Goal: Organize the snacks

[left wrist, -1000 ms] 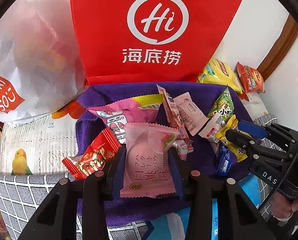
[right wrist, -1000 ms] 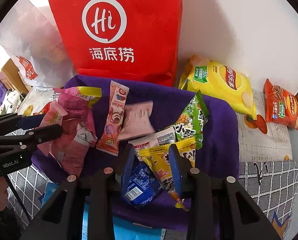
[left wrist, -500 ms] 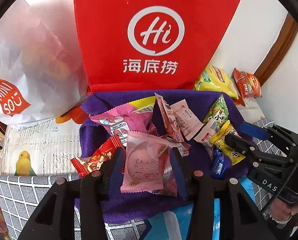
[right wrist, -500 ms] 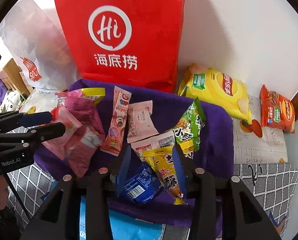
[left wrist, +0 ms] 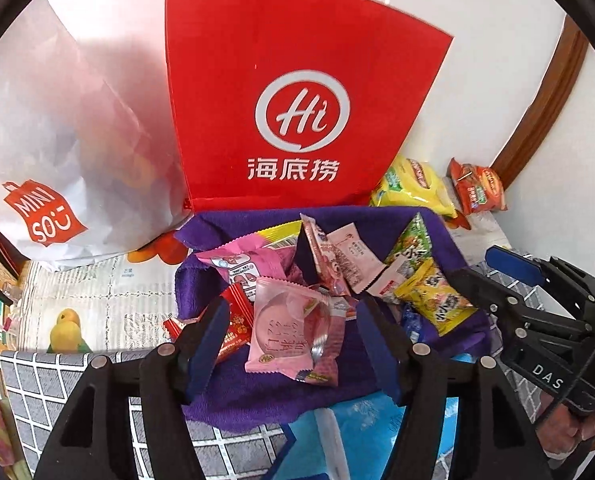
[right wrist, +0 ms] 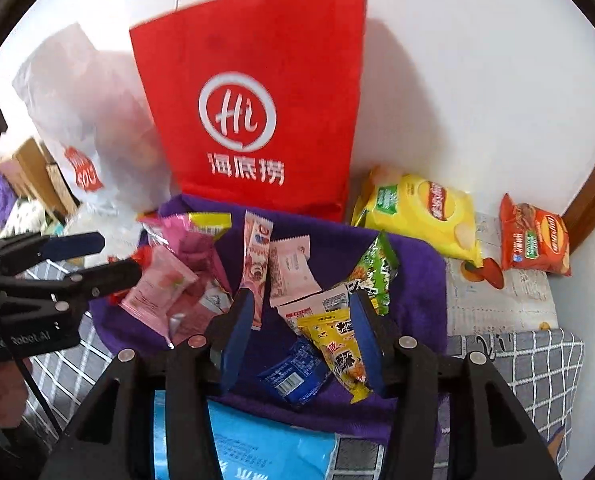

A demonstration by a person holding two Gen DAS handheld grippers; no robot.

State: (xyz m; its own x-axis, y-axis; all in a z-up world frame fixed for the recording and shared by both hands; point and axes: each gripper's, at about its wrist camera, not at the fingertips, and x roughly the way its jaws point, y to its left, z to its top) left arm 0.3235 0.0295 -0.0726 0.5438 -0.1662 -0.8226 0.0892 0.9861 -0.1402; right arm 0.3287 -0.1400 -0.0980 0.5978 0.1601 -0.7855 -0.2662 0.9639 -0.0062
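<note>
Purple towel [left wrist: 257, 396] against a white wall holds snacks; left tongs [left wrist: 293, 344] and right tongs [right wrist: 297, 340] gape apart.

Left tool [left wrist: 293, 344]: black plastic frame, blue pads on the inner finger faces, silver round screws along the arms; white "GenRobot.AI" lettering on its body, seen from the right wrist. Right tool [right wrist: 301, 344]: same build, white "DAS" lettering. Bare skin of the holding hands shows at the frame edges.
</note>
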